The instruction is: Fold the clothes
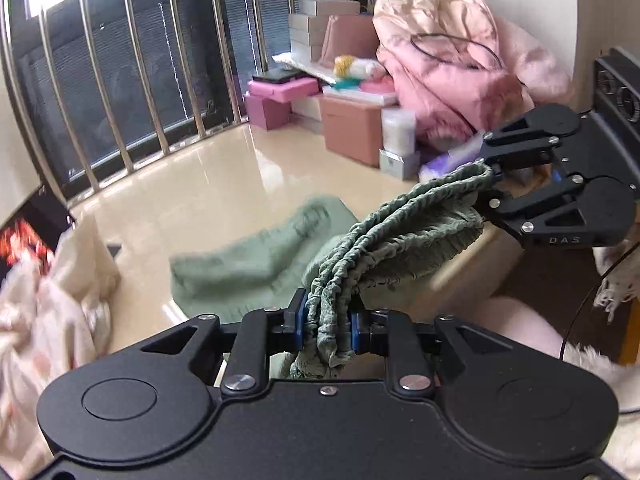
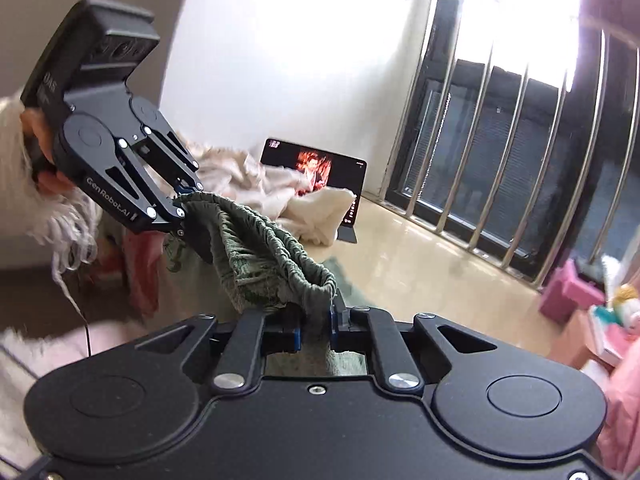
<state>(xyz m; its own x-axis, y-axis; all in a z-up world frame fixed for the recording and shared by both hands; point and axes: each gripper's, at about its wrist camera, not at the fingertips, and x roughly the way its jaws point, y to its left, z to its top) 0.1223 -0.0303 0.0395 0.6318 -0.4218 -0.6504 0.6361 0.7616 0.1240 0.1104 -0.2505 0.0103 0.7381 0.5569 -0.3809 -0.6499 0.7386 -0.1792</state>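
Left gripper clamped on the gathered waistband of the green garment; right gripper pinches the same waistband further along. Band spans between them, rest trails onto the glossy floor. Tablet beyond.

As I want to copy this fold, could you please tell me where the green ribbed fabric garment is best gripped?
Grip the green ribbed fabric garment on its gathered elastic band, near each end, coming from above. That thick ridge gives the pads purchase, and the rest then hangs free. The left gripper and right gripper are both shut on that band.
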